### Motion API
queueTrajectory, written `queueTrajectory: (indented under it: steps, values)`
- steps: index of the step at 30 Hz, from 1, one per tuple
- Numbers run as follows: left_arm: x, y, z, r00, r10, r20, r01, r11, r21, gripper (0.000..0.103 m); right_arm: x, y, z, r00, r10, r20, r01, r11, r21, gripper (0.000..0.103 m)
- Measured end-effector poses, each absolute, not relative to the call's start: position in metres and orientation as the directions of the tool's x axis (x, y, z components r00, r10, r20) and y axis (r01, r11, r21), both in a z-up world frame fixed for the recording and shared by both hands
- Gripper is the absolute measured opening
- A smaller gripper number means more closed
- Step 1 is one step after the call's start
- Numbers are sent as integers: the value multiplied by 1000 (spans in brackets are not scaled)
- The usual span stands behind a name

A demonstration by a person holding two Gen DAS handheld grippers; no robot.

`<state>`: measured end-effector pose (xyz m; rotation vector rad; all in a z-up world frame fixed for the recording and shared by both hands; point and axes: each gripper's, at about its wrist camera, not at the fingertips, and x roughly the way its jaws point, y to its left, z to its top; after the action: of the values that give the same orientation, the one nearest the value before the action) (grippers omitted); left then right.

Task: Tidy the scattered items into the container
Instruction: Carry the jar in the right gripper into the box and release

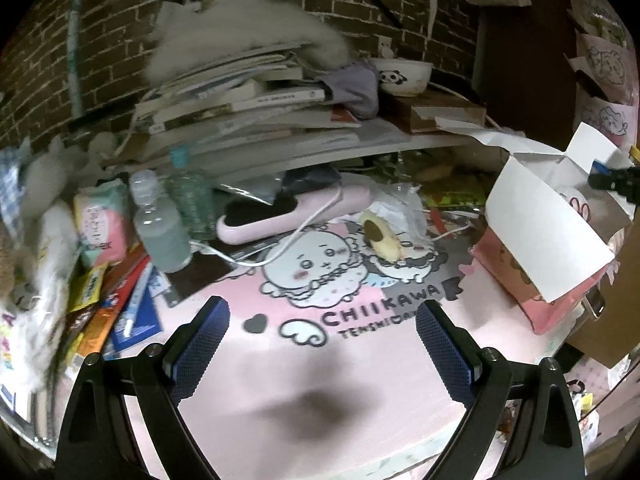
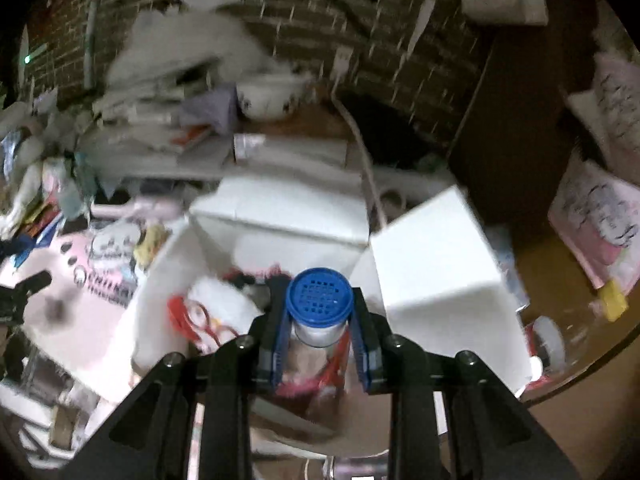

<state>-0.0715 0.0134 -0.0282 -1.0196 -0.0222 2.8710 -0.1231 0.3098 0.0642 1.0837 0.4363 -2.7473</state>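
1. Left wrist view: the left gripper (image 1: 322, 334) hangs over a pink cartoon-printed mat (image 1: 360, 360) on the worktop, its jaws spread wide with nothing between the blue pads.
2. Ahead of it on the mat lies a small yellow-and-brown plush item (image 1: 382, 238), beside a pink flat device (image 1: 288, 214) with a white cable (image 1: 288, 244) looping across the print.
3. To the left stand two clear plastic bottles (image 1: 160, 228), a pastel tissue pack (image 1: 104, 224) and a heap of coloured packets (image 1: 104, 304) along the mat's edge.
4. Behind, a tilted stack of books (image 1: 240, 108) sits on a raised shelf, with a panda-printed bowl (image 1: 404, 74) to its right.
5. At the right edge the open cardboard box (image 1: 548, 224), pink outside with white flaps, stands on the mat; the tip of the other gripper shows just beyond it.
6. Right wrist view (blurred): the right gripper (image 2: 320, 320) has its jaws drawn narrow and clamped on a small jar with a blue perforated lid (image 2: 320, 292), pads pressing either side just below the lid.
7. The jar is held upright above the open cardboard box, over its near edge.
8. Inside the box lie a white soft item (image 2: 220, 300) and something red (image 2: 192, 320); their exact kind I cannot tell.
9. One white flap (image 2: 432, 280) stands up to the right of the jar.
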Motion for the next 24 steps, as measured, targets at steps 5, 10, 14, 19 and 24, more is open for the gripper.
queueTrajectory:
  steps: [5,10,14,19,24]
  values:
    - [-85,28,-33,-758,89,-647,-92,-995,-29,94,-131,317,49,-667,-61,-742,296,-936,-189,27]
    - [-101,40,-40,-737,74,-672,-102,-995,2,94,-138,315,38,-639,-70,-766,313,-933,-176,35]
    - [-117,47,-44,-729,56,-682,-94,-995,19,94,-136,315,44,-662,-89,-744,309,-937,-163,46]
    - [-142,58,-48,-714,45,-698,-89,-996,27,93,-121,316,61,-742,-132,-658,290,-947,-137,69]
    - [-170,72,-55,-695,41,-718,-79,-997,19,93,-98,310,75,-810,-159,-565,279,-951,-133,83]
